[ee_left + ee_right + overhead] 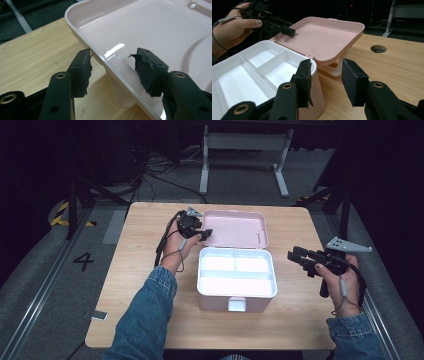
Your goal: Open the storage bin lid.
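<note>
A pink box point(220, 304) stands open mid-table, with a white divided tray point(235, 270) in it and its lid point(235, 227) laid back flat behind. My left gripper point(202, 234) is at the lid's near left corner. In the left gripper view the jaws point(112, 60) straddle the lid's rim point(100, 57) with a gap on the inner side, so the gripper is open. My right gripper point(295, 257) hovers to the right of the box, open with nothing between its jaws. In the right gripper view it point(326, 72) points past the tray's corner point(312, 65) toward the lid point(324, 35) and the left gripper point(289, 31).
The wooden table point(150, 220) has a round cable hole point(378, 48) to the right of the lid. A small grey tag point(98, 315) sits at the front left edge. A white table frame point(245, 142) and cables are on the floor beyond.
</note>
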### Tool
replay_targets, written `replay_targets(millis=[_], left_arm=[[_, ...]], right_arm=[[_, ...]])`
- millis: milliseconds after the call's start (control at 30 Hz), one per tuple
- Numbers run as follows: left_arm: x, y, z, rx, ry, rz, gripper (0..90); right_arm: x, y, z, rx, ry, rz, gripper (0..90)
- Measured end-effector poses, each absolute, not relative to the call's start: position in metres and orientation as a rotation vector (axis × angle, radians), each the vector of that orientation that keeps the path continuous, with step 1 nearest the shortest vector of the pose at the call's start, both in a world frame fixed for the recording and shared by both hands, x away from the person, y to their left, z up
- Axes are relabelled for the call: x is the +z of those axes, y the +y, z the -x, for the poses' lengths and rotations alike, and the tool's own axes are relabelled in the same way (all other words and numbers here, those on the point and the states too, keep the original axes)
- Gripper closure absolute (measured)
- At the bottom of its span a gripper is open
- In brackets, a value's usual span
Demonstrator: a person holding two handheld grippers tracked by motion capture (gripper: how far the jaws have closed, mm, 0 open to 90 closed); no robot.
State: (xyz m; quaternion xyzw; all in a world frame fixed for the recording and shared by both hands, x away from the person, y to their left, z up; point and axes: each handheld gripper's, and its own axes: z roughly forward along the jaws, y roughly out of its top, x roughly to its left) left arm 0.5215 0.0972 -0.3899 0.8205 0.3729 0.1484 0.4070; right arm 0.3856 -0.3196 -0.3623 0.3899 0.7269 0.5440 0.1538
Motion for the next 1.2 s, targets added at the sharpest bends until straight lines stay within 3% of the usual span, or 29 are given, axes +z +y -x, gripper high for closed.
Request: replay_targets(millis=[533, 800, 1200], left_arm=[[-0.397, 0.096, -0.524, 0.278, 1.008, -2.076, 42.0], [-0.394, 0.095, -0.523, 0.321, 1.036, -2.091, 29.7], [-0.363, 0.103, -0.502, 0.392, 0.97, -2.03, 27.9]], right_arm=[[-0.364, -0.319, -0.386, 1.556, 2.093, -1.128, 58.7], [-0.364, -0.319, -0.386, 1.559, 2.092, -1.128, 57.9], [-0.366, -0.317, -0.388, 1.556, 2.1, -1.134, 57.5]])
